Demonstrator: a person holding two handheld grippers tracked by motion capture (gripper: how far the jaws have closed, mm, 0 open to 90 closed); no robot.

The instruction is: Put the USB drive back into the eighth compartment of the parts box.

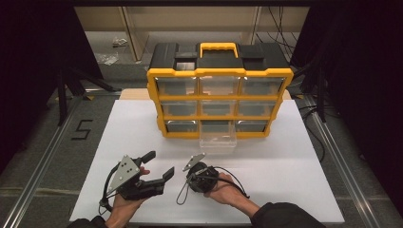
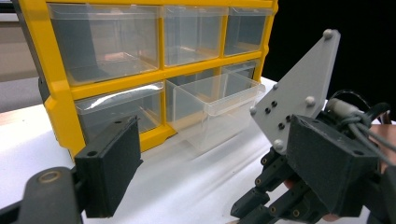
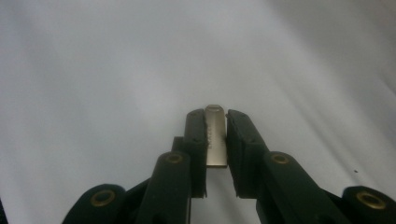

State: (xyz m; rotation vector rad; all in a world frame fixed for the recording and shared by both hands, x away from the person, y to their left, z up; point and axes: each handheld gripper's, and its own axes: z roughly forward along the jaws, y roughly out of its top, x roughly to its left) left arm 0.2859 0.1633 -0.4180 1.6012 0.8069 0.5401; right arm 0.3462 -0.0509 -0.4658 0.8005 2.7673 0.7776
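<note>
My right gripper (image 3: 215,125) points down at the white board and is shut on a small flat silver metal piece (image 3: 216,140), which stands upright between the pads. In the high view that gripper (image 1: 201,177) sits near the board's front edge, with the metal piece hidden beneath it. To its left my left gripper (image 1: 158,165) rests open with nothing between its fingers. A yellow and black drawer organizer (image 1: 155,90) stands at the back of the board. Its bottom middle clear drawer (image 1: 217,138) is pulled out; the left gripper view looks into the empty drawer (image 2: 219,100).
The white board (image 1: 138,128) lies on a grey floor with metal rails (image 1: 43,156) on both sides. The organizer's other clear drawers (image 2: 107,42) are pushed in and look empty. Cables (image 1: 183,192) trail from the right gripper.
</note>
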